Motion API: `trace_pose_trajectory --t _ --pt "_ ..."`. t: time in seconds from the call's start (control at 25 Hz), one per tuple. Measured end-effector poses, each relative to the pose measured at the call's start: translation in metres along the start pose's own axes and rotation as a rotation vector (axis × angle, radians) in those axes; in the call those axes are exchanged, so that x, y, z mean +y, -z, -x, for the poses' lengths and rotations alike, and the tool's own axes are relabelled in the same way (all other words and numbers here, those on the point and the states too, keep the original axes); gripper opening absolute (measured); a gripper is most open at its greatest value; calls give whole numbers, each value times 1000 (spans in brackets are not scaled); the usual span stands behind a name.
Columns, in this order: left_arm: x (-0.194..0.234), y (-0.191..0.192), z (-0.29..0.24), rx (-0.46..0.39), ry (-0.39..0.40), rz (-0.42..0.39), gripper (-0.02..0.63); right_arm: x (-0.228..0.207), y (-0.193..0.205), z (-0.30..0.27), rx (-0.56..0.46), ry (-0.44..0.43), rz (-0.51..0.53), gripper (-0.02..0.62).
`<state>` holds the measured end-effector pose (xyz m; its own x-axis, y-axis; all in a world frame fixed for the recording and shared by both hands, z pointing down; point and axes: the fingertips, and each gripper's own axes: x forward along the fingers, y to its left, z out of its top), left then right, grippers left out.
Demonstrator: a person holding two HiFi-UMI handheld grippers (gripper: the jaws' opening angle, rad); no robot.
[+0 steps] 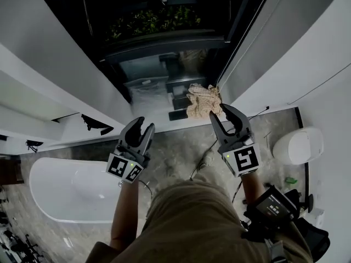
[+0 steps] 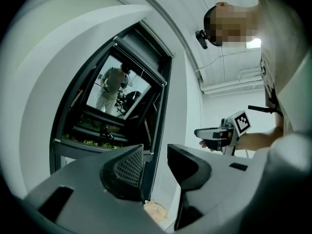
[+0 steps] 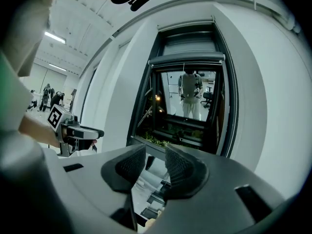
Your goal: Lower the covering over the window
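The dark-framed window (image 1: 159, 21) is straight ahead in a white wall. Its covering (image 3: 188, 47), a grey roller blind, is drawn up at the top of the frame; its bottom bar (image 3: 186, 58) sits high above the glass (image 3: 187, 106). From the left gripper view the blind (image 2: 146, 45) appears at an angle. My left gripper (image 1: 141, 126) and right gripper (image 1: 225, 114) are held side by side short of the window, pointing at it. Both are open, with nothing between the jaws of either the left gripper (image 2: 156, 155) or the right gripper (image 3: 155, 155). Neither touches the window.
A crumpled beige cloth (image 1: 204, 100) lies on the sill below the window, just beyond the right gripper. A white bathtub (image 1: 71, 190) stands at the left, a white rounded fixture (image 1: 299, 145) at the right. Cables trail on the marble floor (image 1: 181, 147). Plants (image 3: 161, 139) line the window's lower edge.
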<state>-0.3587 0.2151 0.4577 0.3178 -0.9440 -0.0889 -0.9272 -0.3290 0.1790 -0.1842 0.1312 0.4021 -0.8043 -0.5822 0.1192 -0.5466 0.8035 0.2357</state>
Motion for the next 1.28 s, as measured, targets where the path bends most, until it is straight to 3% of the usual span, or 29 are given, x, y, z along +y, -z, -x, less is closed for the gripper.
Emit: trace_pose_trajectory --t 0.2,0.4,0.56,1.28 --pt "-2 3 7 19 23 2 146 12 4 7 13 29 -49 118" --pt "-27 10 7 32 47 -29 146 20 11 29 6 12 -29 118" --pt "-61 9 -5 24 28 -41 146 6 22 54 5 -13 -84 118" --pt "-254 41 -35 55 -51 -49 146 -68 80 204 35 -112 -137 118"
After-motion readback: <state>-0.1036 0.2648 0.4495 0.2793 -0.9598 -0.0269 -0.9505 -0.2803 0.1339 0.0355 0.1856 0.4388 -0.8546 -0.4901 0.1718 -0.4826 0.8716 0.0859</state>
